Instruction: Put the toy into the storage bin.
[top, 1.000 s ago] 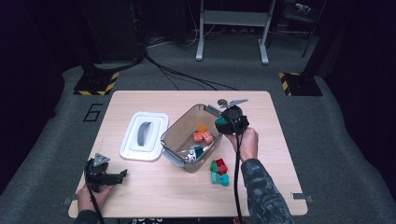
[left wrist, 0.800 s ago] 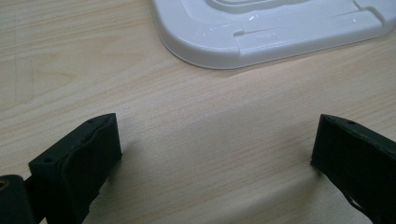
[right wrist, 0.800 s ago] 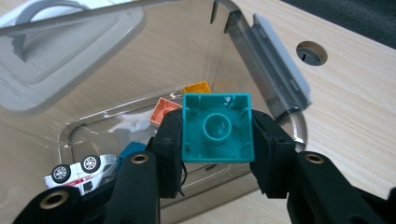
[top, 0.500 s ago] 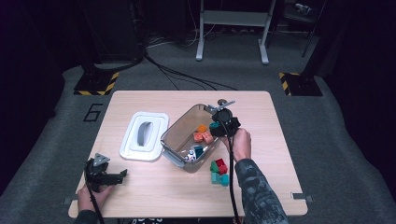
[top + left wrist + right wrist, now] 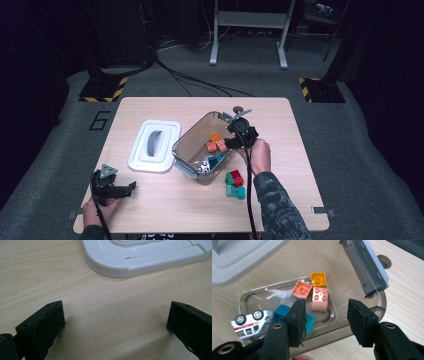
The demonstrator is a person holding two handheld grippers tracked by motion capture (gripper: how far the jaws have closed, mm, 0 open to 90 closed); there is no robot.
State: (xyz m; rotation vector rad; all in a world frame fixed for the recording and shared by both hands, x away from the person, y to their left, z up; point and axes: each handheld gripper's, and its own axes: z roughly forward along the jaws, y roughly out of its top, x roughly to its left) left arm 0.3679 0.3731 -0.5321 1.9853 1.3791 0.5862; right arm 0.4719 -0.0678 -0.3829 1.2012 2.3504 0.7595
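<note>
Several bricks and a toy car [image 5: 250, 322] lie in the clear bin [image 5: 367, 272] — right claw [image 5: 325, 320] just parted, empty; left claw [image 5: 113, 322] wide apart.

Both grippers are black, each with two blocky jaws faced in matte foam-like pads. The left gripper [image 5: 111, 189] carries a grey three-cornered plate on top. A black cable trails from the right gripper [image 5: 235, 141]. The person's right sleeve [image 5: 277, 206] is dark camouflage-patterned.
</note>
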